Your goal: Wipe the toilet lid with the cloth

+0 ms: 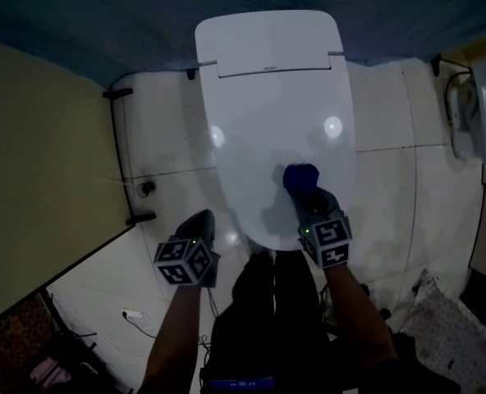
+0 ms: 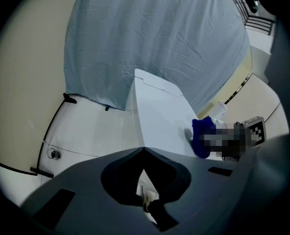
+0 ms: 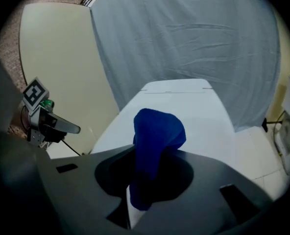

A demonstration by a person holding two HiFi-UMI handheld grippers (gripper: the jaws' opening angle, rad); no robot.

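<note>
The white toilet lid (image 1: 276, 113) is closed and fills the middle of the head view. My right gripper (image 1: 307, 194) is shut on a bunched blue cloth (image 1: 300, 177), which rests on the lid near its front edge. In the right gripper view the cloth (image 3: 157, 131) stands up between the jaws, with the lid (image 3: 199, 106) beyond it. My left gripper (image 1: 200, 220) hangs over the floor just left of the toilet's front, jaws together and holding nothing. The left gripper view shows the lid (image 2: 159, 121) and the cloth (image 2: 202, 137) to its right.
A thin black rail (image 1: 116, 146) runs along the floor by the beige wall on the left. White fittings (image 1: 473, 113) hang on the right wall. A patterned mat (image 1: 452, 335) lies at the bottom right, and a cable with a plug (image 1: 132, 314) at the bottom left. My dark-trousered legs (image 1: 268, 302) stand before the toilet.
</note>
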